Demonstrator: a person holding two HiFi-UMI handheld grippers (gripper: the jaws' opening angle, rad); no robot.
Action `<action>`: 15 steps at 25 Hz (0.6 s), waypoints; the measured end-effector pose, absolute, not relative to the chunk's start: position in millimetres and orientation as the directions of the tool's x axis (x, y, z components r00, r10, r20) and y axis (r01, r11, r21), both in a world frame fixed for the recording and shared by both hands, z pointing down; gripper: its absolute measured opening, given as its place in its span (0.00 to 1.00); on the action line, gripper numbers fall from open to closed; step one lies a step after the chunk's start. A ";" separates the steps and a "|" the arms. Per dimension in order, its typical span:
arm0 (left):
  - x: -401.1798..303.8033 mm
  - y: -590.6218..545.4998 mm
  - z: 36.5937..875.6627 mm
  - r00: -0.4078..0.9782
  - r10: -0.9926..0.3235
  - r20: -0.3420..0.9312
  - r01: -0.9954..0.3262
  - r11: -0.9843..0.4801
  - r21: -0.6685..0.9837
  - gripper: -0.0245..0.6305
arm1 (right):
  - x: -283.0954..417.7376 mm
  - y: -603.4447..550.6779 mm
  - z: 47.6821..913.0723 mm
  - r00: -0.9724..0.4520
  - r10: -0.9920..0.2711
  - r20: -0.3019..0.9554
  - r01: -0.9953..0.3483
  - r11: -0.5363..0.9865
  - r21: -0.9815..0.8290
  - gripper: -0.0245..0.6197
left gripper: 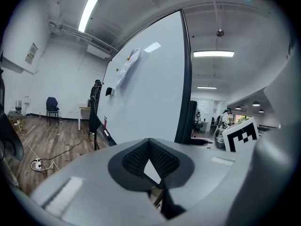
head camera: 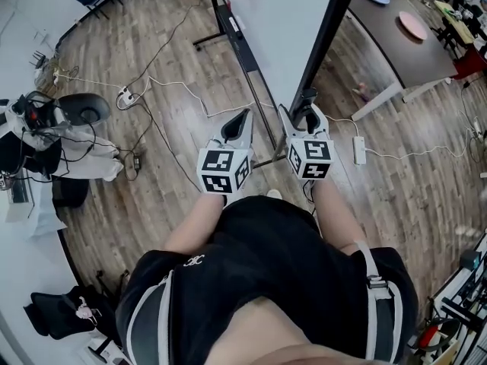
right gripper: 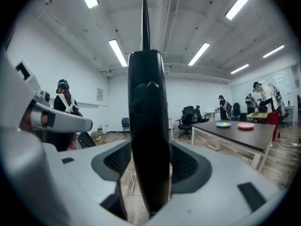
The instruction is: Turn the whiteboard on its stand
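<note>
Your right gripper (right gripper: 149, 161) gapes astride the near edge of the upright black-framed whiteboard (head camera: 281, 29), stretching away; left gripper (left gripper: 149, 142) clenched; wooden floor (head camera: 152, 44) open leftward.

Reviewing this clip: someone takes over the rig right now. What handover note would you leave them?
Right gripper: open, jaws straddling the black side edge of the whiteboard, not clamped on it.
Left gripper: shut, empty, pointing at the board's white face just beside that edge. Whether it touches the board cannot be told.
Done: right gripper is lined up on the edge. Whether the board has turned at all cannot be told.
Left: probably close the right jaws on the edge, then swing the board round.
</note>
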State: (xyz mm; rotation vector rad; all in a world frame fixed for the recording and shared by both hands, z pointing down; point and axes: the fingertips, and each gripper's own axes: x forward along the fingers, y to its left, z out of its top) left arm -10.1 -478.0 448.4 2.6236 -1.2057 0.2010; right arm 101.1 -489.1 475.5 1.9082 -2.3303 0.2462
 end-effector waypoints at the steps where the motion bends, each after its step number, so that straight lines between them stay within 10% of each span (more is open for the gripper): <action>1: -11.3 -478.7 448.9 0.650 -0.725 0.227 -0.760 -0.629 0.166 0.05 | 102.2 -490.9 477.7 -0.182 -0.962 0.204 -0.983 0.176 -0.049 0.45; 15: -20.8 -481.9 453.8 0.659 -0.712 0.240 -0.752 -0.630 0.194 0.05 | 102.5 -495.6 481.4 -0.138 -0.963 0.233 -0.990 0.138 -0.014 0.32</action>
